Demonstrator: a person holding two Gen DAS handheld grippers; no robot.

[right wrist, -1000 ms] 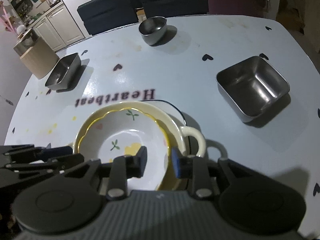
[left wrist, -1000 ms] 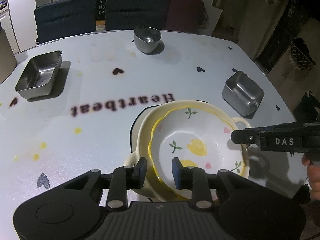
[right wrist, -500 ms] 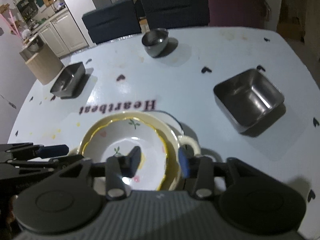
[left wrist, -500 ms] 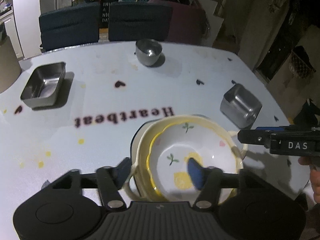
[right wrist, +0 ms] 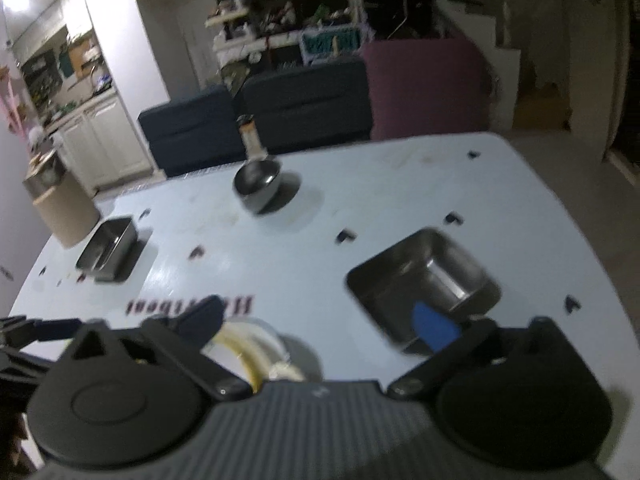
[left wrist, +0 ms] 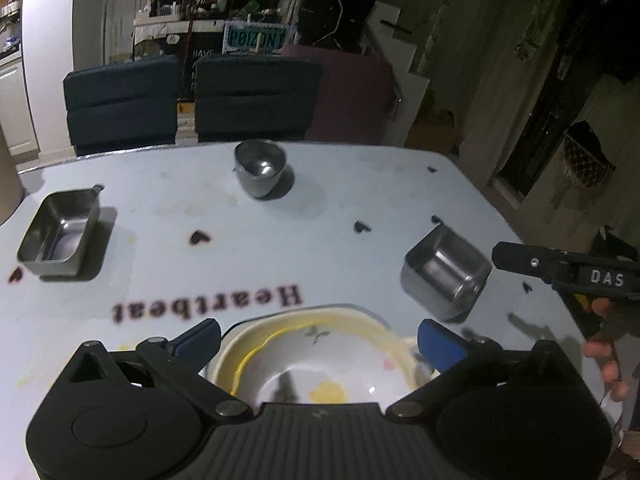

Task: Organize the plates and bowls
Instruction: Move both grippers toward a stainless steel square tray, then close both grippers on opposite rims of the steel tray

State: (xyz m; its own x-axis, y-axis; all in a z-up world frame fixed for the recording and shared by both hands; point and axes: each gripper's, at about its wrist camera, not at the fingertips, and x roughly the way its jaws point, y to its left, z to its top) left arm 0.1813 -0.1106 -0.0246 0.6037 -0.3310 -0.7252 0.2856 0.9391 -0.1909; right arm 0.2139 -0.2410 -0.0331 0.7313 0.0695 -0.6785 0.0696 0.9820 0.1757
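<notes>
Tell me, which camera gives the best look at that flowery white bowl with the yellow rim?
The left wrist view. There the flowery bowl sits between the open left claw, showing its yellow rim, leaf print and lemon spot. The right wrist view is blurred and catches only a sliver of its rim behind the right claw.

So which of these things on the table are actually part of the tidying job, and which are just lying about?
Part of the job:
floral bowl
cream dish under it
round steel bowl
two steel tins

Just about:
dark chairs
cardboard box
</notes>
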